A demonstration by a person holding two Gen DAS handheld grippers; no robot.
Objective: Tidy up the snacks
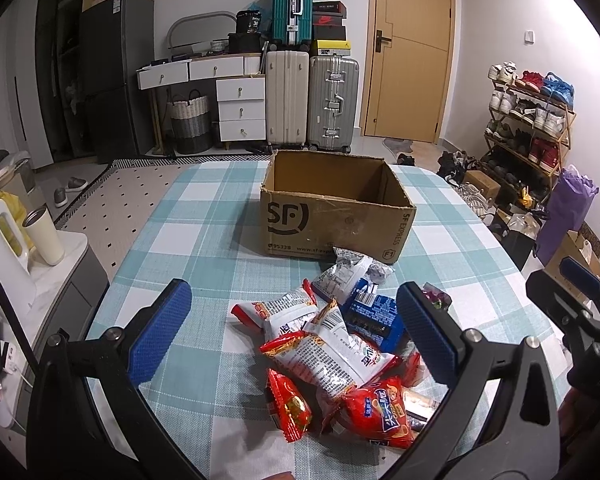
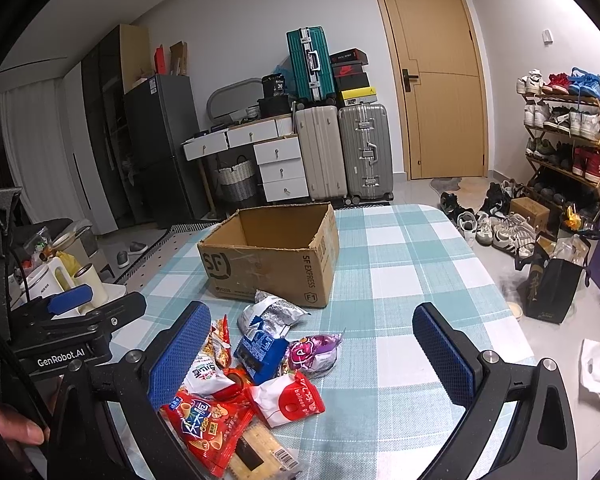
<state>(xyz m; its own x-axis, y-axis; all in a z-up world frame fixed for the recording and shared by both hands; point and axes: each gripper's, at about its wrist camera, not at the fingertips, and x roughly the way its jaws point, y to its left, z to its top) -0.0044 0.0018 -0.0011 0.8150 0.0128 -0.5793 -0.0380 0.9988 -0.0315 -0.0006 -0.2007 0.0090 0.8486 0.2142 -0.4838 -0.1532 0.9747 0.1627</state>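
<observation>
Suitcases (image 2: 342, 152) are standing stacked beside a wooden door (image 2: 440, 80), while shoes are crowding a rack (image 2: 568, 136) along the white wall.

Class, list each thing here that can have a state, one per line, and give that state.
left gripper: open, empty, over the snacks
right gripper: open, empty
cardboard box: open at the top, upright, no snacks visible inside
snack packets: sealed, heaped on the table, outside the box
door: shut

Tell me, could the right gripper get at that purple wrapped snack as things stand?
Probably yes. The right gripper is open, and the purple snack lies on the near right edge of the pile, on top, between its fingers. Nothing covers it; only the blue packet touches its left side.
</observation>
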